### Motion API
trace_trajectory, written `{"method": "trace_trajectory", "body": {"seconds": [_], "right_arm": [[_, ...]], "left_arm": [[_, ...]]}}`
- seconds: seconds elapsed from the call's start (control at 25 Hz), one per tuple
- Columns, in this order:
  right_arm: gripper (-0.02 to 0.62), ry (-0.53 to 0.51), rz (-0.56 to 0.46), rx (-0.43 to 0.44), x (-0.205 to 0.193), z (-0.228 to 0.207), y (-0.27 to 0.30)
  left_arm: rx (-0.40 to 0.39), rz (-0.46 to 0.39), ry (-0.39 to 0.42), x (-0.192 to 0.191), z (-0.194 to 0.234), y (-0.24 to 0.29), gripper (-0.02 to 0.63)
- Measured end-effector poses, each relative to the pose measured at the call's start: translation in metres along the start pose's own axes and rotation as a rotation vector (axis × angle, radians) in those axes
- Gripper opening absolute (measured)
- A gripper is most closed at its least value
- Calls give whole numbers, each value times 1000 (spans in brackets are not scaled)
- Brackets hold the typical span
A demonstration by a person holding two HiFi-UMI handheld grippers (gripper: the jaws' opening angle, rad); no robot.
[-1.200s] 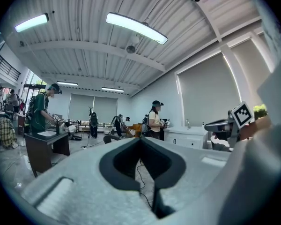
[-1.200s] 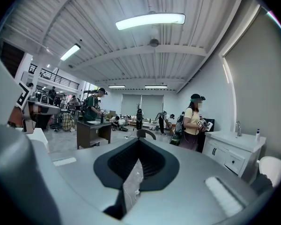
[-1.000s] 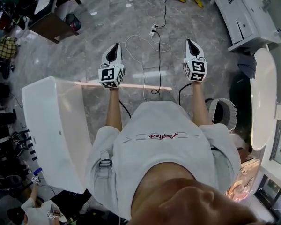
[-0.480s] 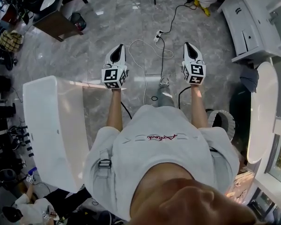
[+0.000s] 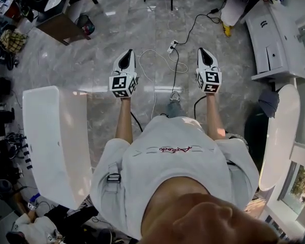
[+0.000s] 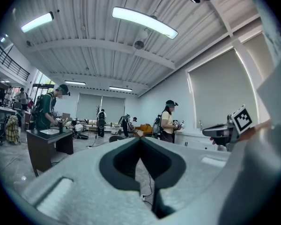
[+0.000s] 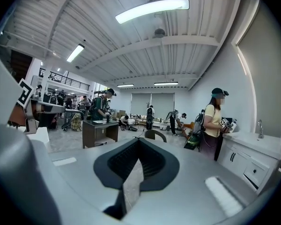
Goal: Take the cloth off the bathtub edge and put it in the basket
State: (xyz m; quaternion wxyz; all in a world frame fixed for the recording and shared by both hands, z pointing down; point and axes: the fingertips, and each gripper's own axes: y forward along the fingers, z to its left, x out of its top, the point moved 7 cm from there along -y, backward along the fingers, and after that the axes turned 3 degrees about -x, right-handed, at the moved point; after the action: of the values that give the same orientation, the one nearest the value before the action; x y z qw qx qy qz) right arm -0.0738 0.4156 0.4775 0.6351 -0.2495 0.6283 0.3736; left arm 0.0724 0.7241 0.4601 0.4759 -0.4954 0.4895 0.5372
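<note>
Only a sliver of the basket [image 5: 240, 136] rim shows past my R elbow; the rest is hidden by my arm. The cloth [image 5: 269, 102] is a dark bunched lump on the far end of the bathtub [image 5: 280, 136] edge at R. It spills off the rim's L side, and I can't tell its long axis. It lies R of my right gripper [image 5: 204, 55], well apart, and further from my left gripper [image 5: 126, 56]. Both jaws are closed, nothing in them.
</note>
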Motion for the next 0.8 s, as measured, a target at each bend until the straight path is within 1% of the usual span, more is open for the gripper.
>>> {"method": "trace_trajectory", "body": {"seconds": [0.28,0.52,0.8], "right_arm": [[6,-18,-15,46,26,-27,68],[6,-32,-23,77,32,-63,112],[6,-38,-26,104,32,-90,141]], "left_arm": [[42,-12,-7,18,20,60,0],[69,-29,-3,26,13,107,0],[89,-23,-7,23,7,143,0]]}}
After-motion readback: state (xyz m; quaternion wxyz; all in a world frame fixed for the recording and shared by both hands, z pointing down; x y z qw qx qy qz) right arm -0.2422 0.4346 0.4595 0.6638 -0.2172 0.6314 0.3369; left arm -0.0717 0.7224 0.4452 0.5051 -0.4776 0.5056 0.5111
